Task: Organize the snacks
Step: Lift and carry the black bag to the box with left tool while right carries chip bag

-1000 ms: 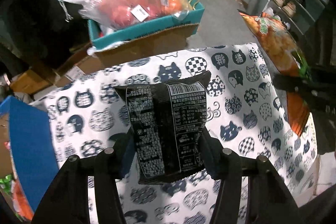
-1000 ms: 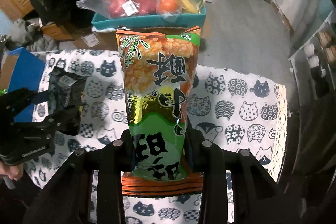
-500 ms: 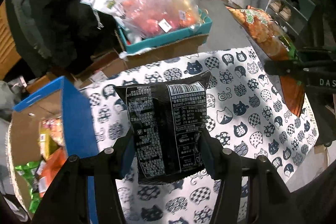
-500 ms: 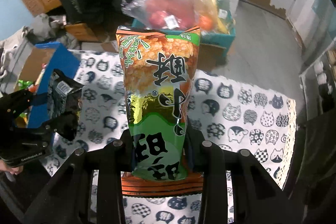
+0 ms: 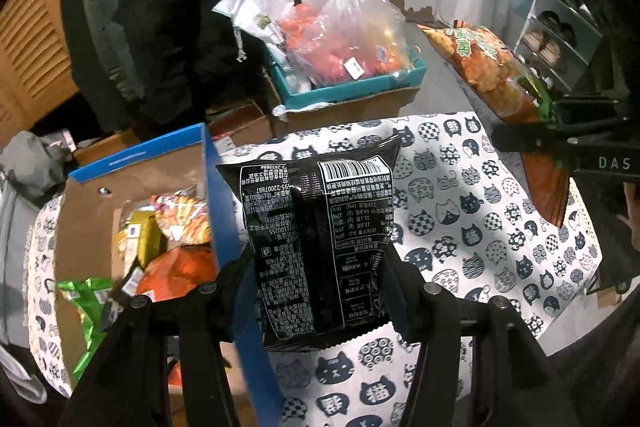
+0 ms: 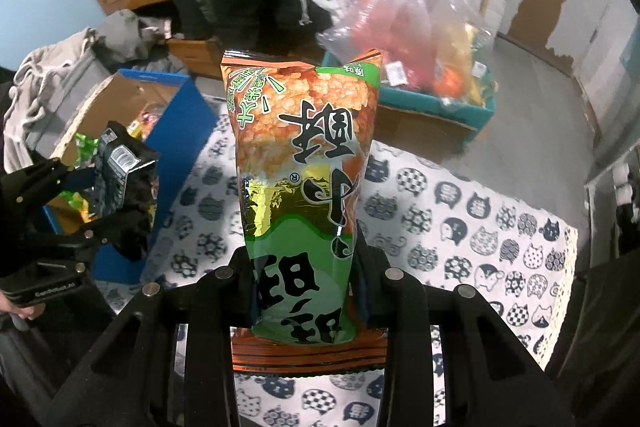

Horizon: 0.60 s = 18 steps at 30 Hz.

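My left gripper point(image 5: 320, 279) is shut on a black snack bag point(image 5: 316, 235) with white print and a barcode, held upright above the cat-print cloth point(image 5: 460, 227). Its lower left edge hangs beside the blue wall of an open cardboard box point(image 5: 218, 195) that holds several snack packs point(image 5: 168, 239). My right gripper point(image 6: 304, 267) is shut on a tall orange-and-green snack bag point(image 6: 300, 167), also held up over the cloth point(image 6: 460, 227). In the right wrist view the left gripper point(image 6: 116, 203) with its black bag point(image 6: 120, 183) is at the far left, next to the blue box point(image 6: 176, 131).
Behind the table a teal box point(image 5: 360, 87) on cardboard holds clear plastic bags of fruit point(image 5: 344, 39). A person in dark clothes point(image 5: 152, 7) stands at the back left. A shoe rack point(image 5: 560, 39) is at the far right. Grey clothes point(image 6: 60, 67) lie behind the blue box.
Both grippers have risen and moved left with their bags. The blue box with snacks has come into the left wrist view, and more of the room behind shows.
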Tool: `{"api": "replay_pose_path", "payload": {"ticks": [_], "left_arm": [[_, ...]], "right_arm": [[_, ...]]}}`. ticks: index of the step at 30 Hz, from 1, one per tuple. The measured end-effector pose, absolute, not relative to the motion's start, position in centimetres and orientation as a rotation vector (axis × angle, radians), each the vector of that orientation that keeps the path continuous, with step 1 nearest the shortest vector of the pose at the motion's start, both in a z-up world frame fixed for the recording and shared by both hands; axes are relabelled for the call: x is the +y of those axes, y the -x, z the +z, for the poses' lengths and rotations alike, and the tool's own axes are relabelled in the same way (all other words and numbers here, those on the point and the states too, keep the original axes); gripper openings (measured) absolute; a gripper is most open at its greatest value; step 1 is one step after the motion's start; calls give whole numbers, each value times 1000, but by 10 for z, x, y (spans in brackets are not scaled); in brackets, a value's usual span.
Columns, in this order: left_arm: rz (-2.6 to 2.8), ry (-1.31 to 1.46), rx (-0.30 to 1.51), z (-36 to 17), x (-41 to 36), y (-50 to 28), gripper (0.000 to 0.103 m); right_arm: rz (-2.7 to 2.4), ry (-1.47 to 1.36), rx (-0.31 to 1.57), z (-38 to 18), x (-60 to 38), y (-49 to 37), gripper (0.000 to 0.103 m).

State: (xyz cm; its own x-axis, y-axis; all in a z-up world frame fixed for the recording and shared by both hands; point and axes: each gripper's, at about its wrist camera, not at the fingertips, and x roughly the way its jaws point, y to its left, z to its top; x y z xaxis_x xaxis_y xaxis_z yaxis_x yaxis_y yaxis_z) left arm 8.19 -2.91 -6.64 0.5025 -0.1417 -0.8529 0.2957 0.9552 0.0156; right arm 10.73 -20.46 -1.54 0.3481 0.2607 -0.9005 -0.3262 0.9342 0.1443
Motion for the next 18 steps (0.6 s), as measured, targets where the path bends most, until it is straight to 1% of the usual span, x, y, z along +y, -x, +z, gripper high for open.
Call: {"api": "replay_pose_path", "payload": {"ticks": [10, 18], "left_arm": [[-238, -147, 979, -54, 3, -69, 56], [-207, -95, 965, -47, 37, -63, 57]], "right_arm": [[454, 120, 1139, -6, -151, -113, 33], [515, 151, 1158, -9, -108, -118, 33]]}}
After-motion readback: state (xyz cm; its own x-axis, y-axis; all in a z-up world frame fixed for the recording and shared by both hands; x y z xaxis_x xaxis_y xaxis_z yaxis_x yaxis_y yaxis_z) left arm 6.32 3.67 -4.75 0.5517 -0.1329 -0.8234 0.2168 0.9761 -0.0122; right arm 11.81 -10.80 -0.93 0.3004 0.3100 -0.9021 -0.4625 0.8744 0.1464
